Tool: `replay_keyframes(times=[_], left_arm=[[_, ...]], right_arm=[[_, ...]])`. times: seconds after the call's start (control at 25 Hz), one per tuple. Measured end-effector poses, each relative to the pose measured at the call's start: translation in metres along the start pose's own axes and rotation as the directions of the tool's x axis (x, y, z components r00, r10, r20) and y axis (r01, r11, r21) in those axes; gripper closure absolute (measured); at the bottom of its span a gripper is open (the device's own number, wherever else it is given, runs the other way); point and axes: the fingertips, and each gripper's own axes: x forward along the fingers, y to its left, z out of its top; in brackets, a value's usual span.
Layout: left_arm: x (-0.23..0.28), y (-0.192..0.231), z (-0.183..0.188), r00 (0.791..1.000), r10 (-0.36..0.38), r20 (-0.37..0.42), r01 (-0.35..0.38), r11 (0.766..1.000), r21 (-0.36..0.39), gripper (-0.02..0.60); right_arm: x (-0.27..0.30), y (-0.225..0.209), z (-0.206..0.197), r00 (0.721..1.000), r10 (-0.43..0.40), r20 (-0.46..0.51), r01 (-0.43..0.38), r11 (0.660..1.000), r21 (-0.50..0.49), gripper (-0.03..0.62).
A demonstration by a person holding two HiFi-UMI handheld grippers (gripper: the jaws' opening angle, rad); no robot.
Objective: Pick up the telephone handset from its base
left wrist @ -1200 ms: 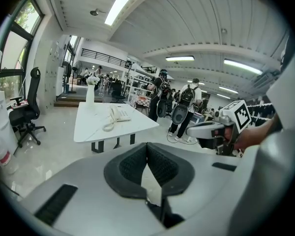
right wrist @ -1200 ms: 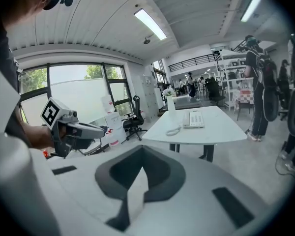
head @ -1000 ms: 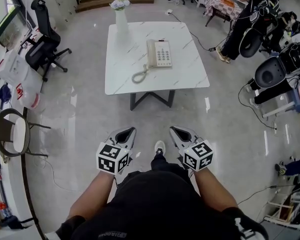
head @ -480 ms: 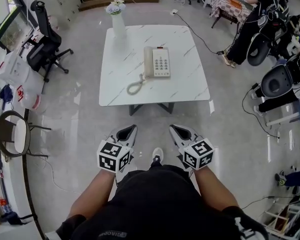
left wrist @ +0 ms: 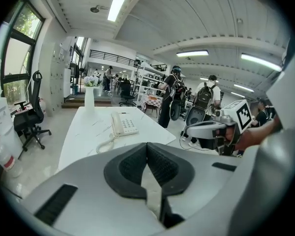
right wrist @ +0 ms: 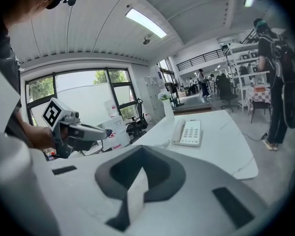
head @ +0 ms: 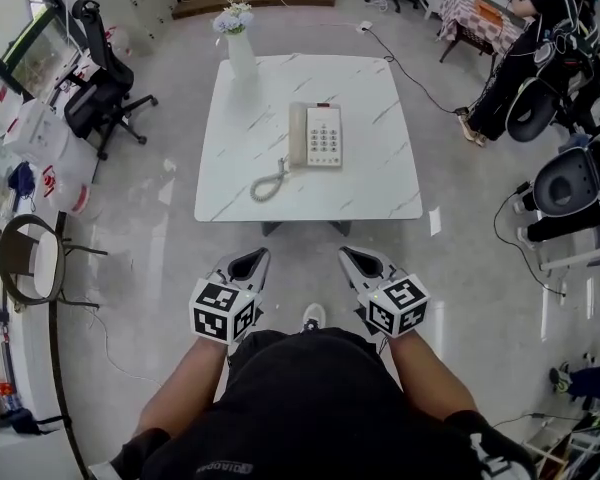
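A beige telephone [head: 316, 136] sits in the middle of a white marble table [head: 380, 183], with its handset [head: 297, 136] lying on the base's left side and a coiled cord [head: 270, 181] trailing toward the near edge. My left gripper [head: 248, 265] and right gripper [head: 358, 261] are held side by side over the floor, short of the table and well apart from the phone. Both are shut with nothing between their pads. The left gripper view shows the telephone [left wrist: 124, 125] beyond the shut left gripper [left wrist: 147, 144]. The right gripper view has the telephone [right wrist: 189, 132] past the shut right gripper [right wrist: 143, 149].
A white vase of flowers [head: 240, 46] stands at the table's far left corner. A black office chair [head: 98, 76] and a round-backed chair [head: 25, 258] are on the left. A person [head: 520, 58] and black equipment [head: 570, 180] are on the right.
The table and telephone have drawn nearer and lower in the head view as both grippers were carried forward together. Both have stayed shut.
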Motion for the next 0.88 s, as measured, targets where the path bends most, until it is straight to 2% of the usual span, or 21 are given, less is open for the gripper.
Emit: replay_keyframes(times=[0.56,0.88], left_arm=[[0.021,-0.006,0.011,0.999,0.032,-0.015,-0.032,0.999,0.000,0.579],[0.038,0.000,0.013,1.000,0.011,-0.026,-0.011,1.000,-0.013,0.580]], right_arm=[[0.009,-0.028,0.002,0.999,0.046,-0.028,-0.046,0.999,0.004,0.594],[0.017,-0.035,-0.002,0.998,0.040,-0.039,-0.040,0.999,0.018,0.594]])
